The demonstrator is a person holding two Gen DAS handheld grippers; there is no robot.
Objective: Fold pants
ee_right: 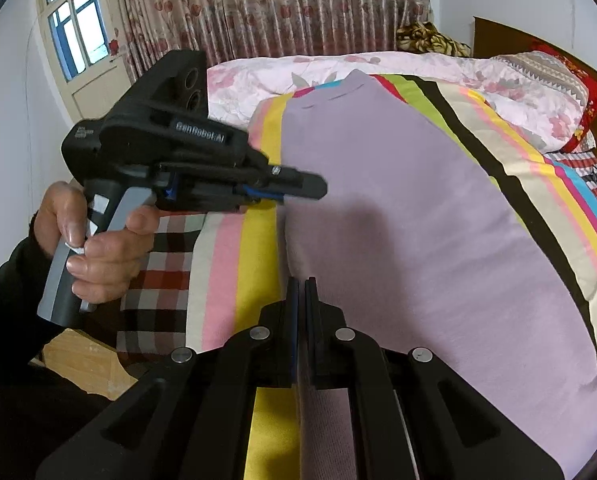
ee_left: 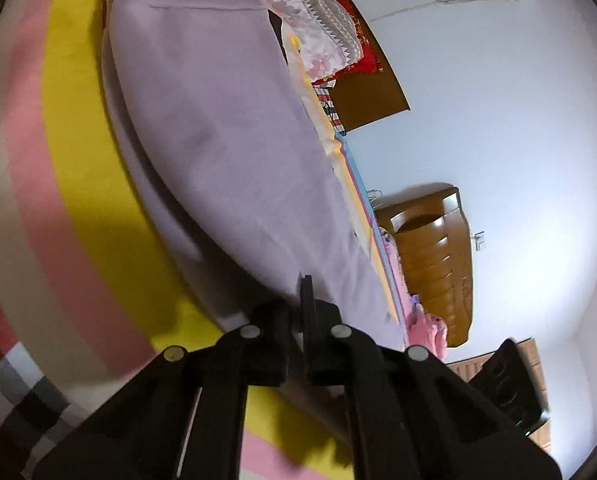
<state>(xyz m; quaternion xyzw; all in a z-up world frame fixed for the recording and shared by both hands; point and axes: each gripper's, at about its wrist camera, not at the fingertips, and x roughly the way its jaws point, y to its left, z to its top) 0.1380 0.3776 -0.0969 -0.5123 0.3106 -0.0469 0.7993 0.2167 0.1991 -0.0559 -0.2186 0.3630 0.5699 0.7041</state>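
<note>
Pants [ee_right: 418, 216] lying lengthwise on bed [ee_right: 254, 248], running away from both grippers; right gripper [ee_right: 302, 284] nearer (jaws pinching near hem); left gripper [ee_right: 314, 186] hovering at left edge, jaws narrow.

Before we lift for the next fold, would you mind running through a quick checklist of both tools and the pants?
1. Right tool shut at the near edge of the lilac pants: ok; fabric shows between its fingers.
2. Left tool shut at the pants' edge: ok; actual hold on fabric: cannot tell.
3. Pants lie flat on the striped sheet: ok.
4. Top of the pants free of other objects: ok.
5. Floral quilt clear of the far end: cannot tell.
</note>
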